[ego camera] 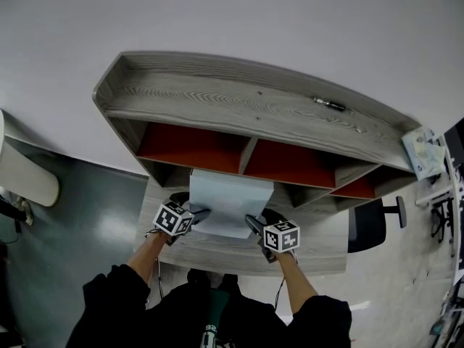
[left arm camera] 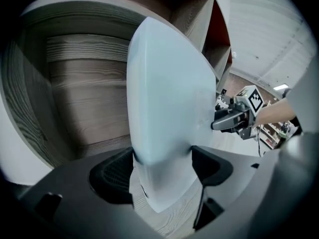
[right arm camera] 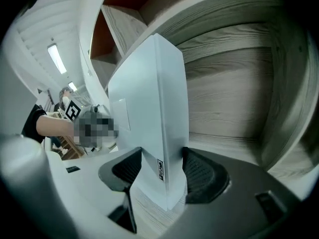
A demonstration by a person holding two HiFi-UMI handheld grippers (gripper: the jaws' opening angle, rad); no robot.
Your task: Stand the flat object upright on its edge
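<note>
A flat pale blue-white box (ego camera: 229,200) is held over the wooden desk (ego camera: 217,256) in front of the shelf unit. My left gripper (ego camera: 197,216) is shut on its left edge and my right gripper (ego camera: 252,225) is shut on its right edge. In the left gripper view the box (left arm camera: 169,108) fills the gap between both pads and rises ahead, tilted. In the right gripper view the box (right arm camera: 149,118) stands between the pads, a small label on its narrow side. Its lower corner hangs just above the desk surface (right arm camera: 149,208).
A grey wooden shelf unit (ego camera: 254,111) with red-backed compartments (ego camera: 192,149) stands behind the box. A small dark object (ego camera: 330,105) lies on the shelf top. An office chair (ego camera: 377,223) is at the right, a white rounded object (ego camera: 25,172) at the left.
</note>
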